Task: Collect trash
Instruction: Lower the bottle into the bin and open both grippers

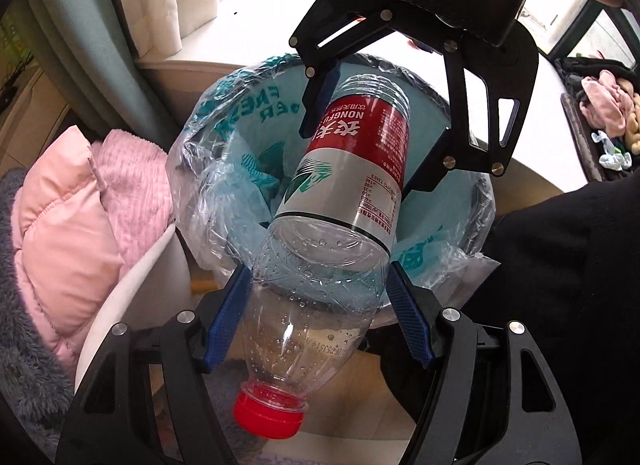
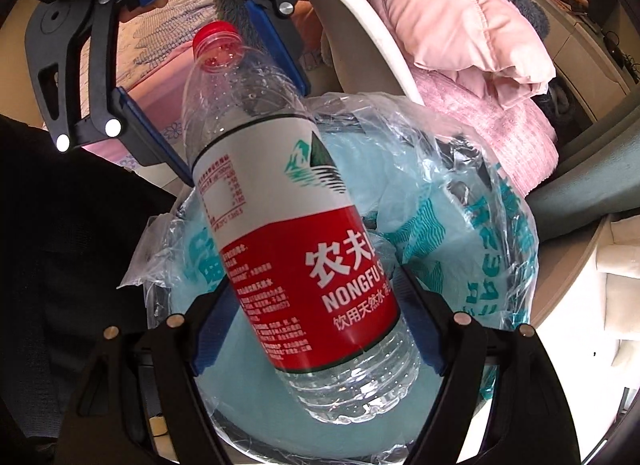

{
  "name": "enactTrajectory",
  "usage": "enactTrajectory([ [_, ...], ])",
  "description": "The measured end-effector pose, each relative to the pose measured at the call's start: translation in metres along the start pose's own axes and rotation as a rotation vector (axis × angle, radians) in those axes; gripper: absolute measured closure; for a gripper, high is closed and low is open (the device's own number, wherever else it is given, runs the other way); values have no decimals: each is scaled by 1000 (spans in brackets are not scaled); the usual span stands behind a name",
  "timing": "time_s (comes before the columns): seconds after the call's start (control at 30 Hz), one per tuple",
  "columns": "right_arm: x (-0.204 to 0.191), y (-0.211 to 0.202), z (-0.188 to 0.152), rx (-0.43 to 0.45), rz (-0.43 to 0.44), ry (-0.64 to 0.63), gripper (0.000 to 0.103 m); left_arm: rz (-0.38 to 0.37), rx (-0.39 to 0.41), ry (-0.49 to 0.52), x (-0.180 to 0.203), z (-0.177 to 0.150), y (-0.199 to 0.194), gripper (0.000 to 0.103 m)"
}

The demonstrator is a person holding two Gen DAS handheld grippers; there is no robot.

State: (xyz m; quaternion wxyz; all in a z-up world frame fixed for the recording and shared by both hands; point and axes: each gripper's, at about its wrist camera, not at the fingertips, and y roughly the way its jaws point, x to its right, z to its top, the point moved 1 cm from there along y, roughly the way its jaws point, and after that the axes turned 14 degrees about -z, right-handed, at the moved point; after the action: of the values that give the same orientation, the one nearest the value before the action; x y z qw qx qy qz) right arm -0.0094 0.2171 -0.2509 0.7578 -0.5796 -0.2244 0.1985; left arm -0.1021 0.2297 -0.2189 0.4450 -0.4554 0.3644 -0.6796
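Observation:
An empty clear plastic bottle [image 1: 340, 201] with a red cap and a red and white label hangs over a trash bin [image 1: 452, 265] lined with a pale blue plastic bag. My left gripper [image 1: 316, 297] is shut on the bottle's clear upper part near the cap. My right gripper [image 1: 372, 137] comes from the far side and is shut on the bottle's base end. In the right wrist view the bottle [image 2: 296, 249] fills the middle, my right gripper [image 2: 316, 333] clamps its lower part, and my left gripper [image 2: 224, 93] holds the neck end above the bin [image 2: 460, 233].
A pink padded jacket [image 1: 60, 233] and grey fleece lie on a white chair left of the bin. Teal and cream curtains [image 1: 120, 25] hang behind. A white surface with a tray of clothes [image 1: 600, 113] is at the right. A dark sleeve [image 1: 560, 285] is close by.

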Motion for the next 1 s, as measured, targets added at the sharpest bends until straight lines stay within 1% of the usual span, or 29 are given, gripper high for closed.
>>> enactTrajectory([
  [0.1, 5, 5, 1, 7, 18, 13, 29, 2, 2, 0, -2, 1, 0, 36],
  [0.33, 11, 6, -1, 16, 18, 6, 29, 15, -11, 5, -2, 8, 1, 36],
  [0.57, 9, -5, -9, 40, -15, 9, 29, 31, -11, 16, 7, 13, -2, 36],
  [0.67, 7, -7, -12, 48, -44, 9, 29, 38, -10, 21, 8, 15, -2, 36],
  [0.77, 4, -9, -16, 62, -82, 2, 26, 51, -10, 21, 8, 19, 1, 35],
  [0.8, 3, -10, -18, 70, -96, 1, 19, 55, -4, 24, 9, 21, 1, 34],
  [0.83, 1, -12, -20, 78, -109, 1, 11, 55, 2, 23, 9, 23, 1, 26],
  [0.87, 1, -14, -23, 84, -115, 3, 10, 59, 7, 26, 11, 25, 1, 15],
  [0.93, 1, -17, -27, 85, -117, 14, 8, 80, 15, 42, 15, 29, 1, 6],
  [1.0, 4, -22, -32, 93, -126, 35, 7, 92, 20, 51, 18, 32, 1, 6],
])
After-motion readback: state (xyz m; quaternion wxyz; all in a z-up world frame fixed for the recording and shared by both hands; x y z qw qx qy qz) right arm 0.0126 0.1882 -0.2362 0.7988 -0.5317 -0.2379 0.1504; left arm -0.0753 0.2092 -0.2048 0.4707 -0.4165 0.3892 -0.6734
